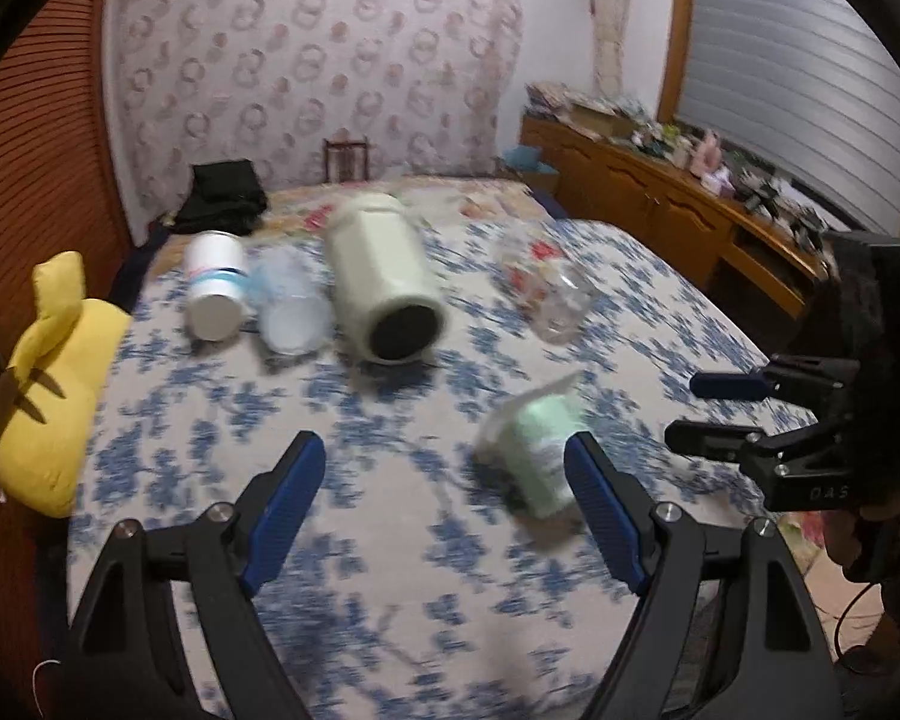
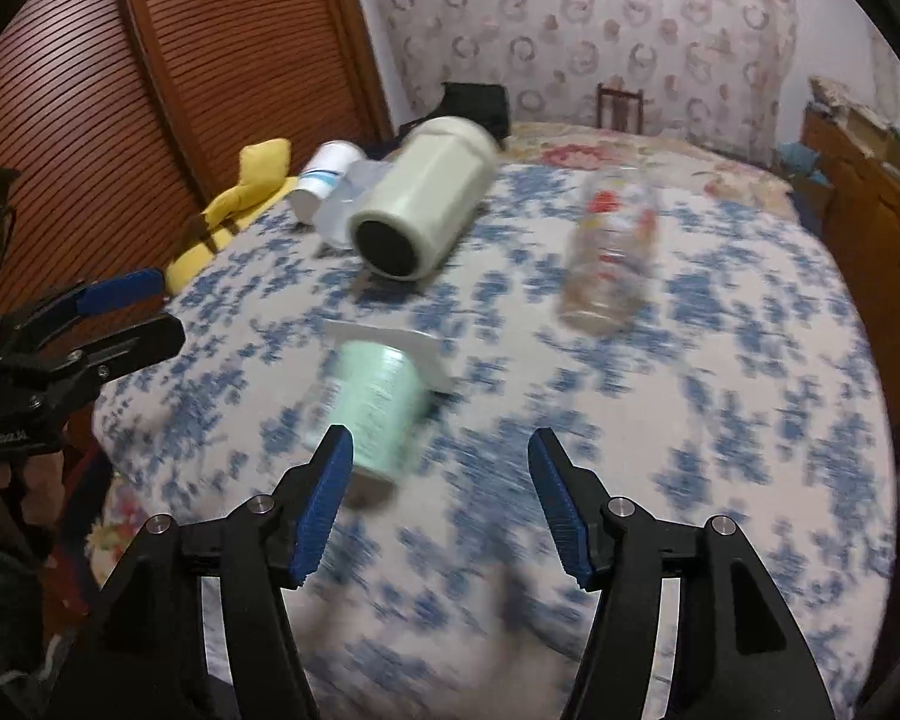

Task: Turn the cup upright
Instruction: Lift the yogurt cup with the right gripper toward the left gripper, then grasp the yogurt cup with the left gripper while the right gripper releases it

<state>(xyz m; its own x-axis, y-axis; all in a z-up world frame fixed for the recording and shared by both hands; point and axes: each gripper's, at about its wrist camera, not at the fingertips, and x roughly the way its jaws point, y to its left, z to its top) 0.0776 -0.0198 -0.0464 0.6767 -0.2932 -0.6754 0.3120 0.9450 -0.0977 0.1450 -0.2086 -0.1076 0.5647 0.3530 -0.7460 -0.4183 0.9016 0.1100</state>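
The mint-green cup [image 1: 537,456] [image 2: 372,414] lies on its side on the blue-flowered bedspread [image 1: 390,540] [image 2: 720,420], a white square lid or base at its far end, blurred. Beyond it lies a large cream tumbler [image 1: 384,282] [image 2: 420,204], dark mouth toward the cameras. Beside the tumbler lie a clear plastic cup [image 1: 288,306] [image 2: 345,204] and a white bottle [image 1: 216,288] [image 2: 321,177]; on its other side, a printed clear glass [image 1: 546,288] [image 2: 612,252]. The left gripper [image 1: 444,510] [image 2: 132,312] is spread wide, empty, one pad just beside the cup. The right gripper [image 2: 438,498] [image 1: 708,414] is also released, grasping nothing.
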